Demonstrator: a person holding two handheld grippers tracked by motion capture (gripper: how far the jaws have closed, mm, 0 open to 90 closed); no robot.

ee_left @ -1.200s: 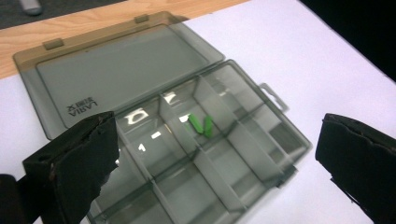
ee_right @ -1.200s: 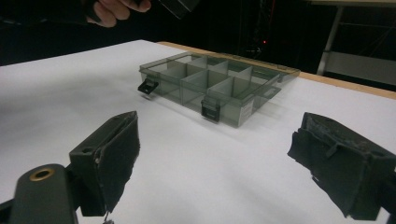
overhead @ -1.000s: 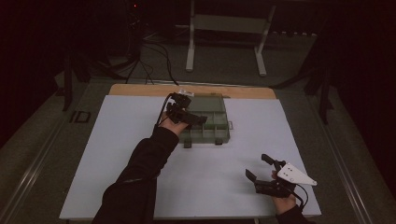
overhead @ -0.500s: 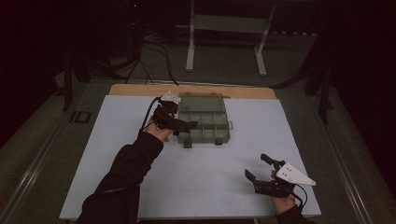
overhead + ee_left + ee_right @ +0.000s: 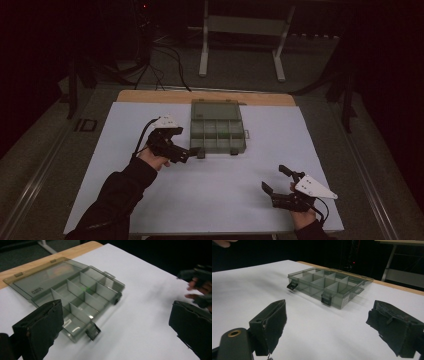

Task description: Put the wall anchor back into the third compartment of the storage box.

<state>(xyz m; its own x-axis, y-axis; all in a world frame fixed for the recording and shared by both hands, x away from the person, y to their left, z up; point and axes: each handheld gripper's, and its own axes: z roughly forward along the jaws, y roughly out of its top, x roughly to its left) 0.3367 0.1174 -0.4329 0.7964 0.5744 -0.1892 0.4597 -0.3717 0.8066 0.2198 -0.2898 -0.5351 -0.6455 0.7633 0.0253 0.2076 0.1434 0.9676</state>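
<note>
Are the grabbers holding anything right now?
No. The left gripper is open beside the open compartment box, with nothing between its jaws. The right gripper is open too, apart from the box.

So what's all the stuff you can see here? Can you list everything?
Compartment box: one, see-through grey-green, lid open flat toward the far edge, compartments look empty, at the far middle of the table.
Latches: two, dark, on the box's near side.
Table: one, white top with a wooden strip along the far edge.
Metal stand: one, pale grey, on the floor beyond the table.
Cables: several, black, on the floor at the far left.
Left gripper: one, black, open, just left of the box's near left corner.
Right gripper: one, black, open, near the table's near right corner.
</note>
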